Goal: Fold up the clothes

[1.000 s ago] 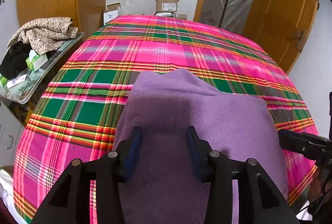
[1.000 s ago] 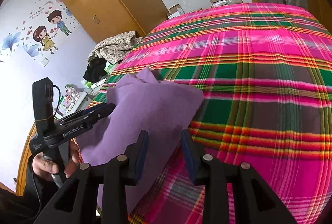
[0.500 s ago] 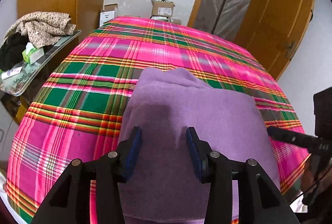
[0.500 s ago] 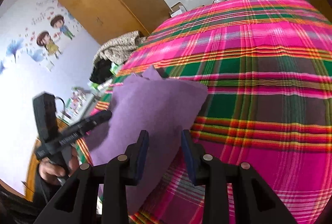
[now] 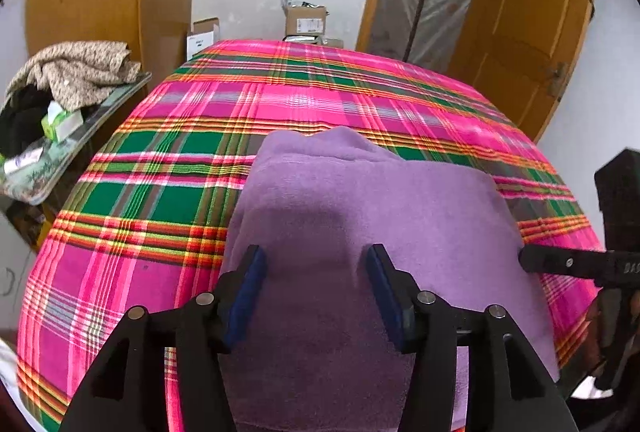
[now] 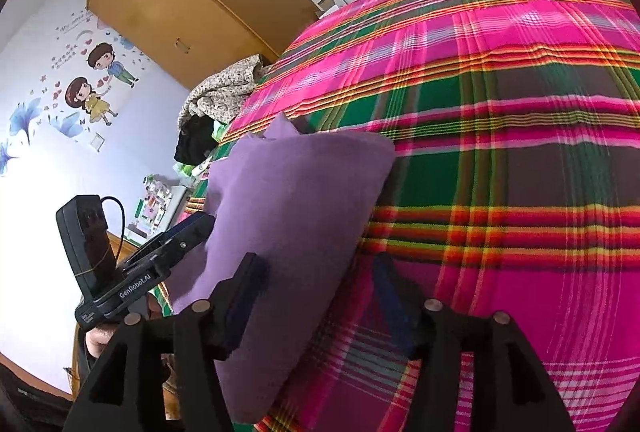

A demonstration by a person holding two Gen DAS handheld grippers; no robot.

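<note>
Both the left gripper (image 5: 314, 290) and right gripper (image 6: 318, 296) are opening, fingers apart over the purple garment (image 5: 372, 216), so its bulging twelve-o'clock corner could spring loose on the plaid bedcover (image 5: 160, 200).

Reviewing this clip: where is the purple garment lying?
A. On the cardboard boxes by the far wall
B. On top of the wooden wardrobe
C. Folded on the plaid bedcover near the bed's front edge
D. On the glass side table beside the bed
C: the purple garment lies folded flat on the pink and green plaid bedcover, close to the near edge.
</note>
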